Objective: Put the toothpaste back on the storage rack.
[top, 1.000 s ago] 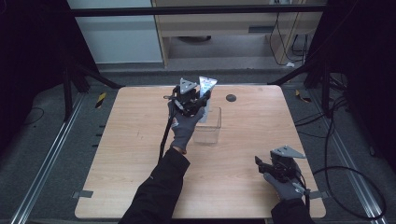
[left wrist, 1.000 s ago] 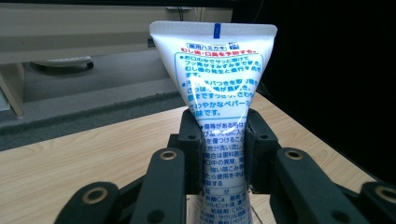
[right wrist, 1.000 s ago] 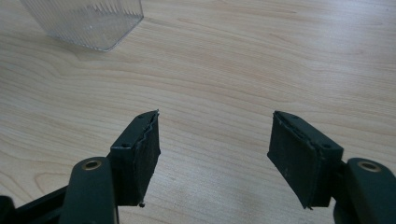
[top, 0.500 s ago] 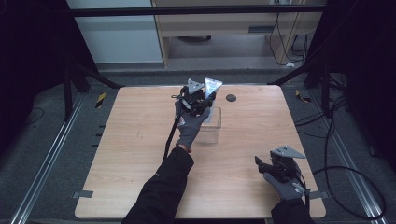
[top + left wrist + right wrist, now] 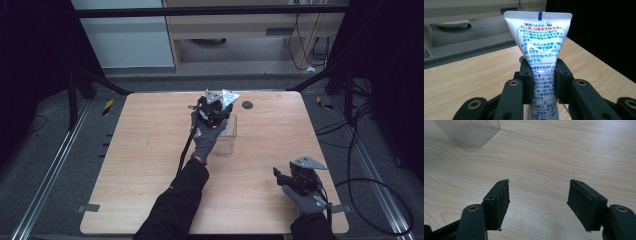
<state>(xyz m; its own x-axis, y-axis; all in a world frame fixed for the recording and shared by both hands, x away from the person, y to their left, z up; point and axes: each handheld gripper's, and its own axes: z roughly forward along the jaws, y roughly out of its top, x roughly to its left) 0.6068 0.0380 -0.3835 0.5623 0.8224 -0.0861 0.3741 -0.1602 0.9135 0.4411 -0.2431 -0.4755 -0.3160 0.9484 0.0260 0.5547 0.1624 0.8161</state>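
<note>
— Where's the tube?

— The left gripper (image 5: 541, 80) has its jaws clamped on the toothpaste tube (image 5: 539, 47), crimped end up, directly above the clear container (image 5: 226, 134).

— And the step?

— Looks like placing it inside. Next calls for lowering straight, then letting go.

— The right gripper (image 5: 539, 202)?

— Jaws wide, empty, well apart from the container, near the table (image 5: 140, 150) edge.

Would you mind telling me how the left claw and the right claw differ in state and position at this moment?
The left claw is shut on a white toothpaste tube; the right claw is open with nothing between its jaws. In the high view the left claw is at the clear container near the table's far edge, while the right claw sits by the near right corner. Both have black jaws.
</note>
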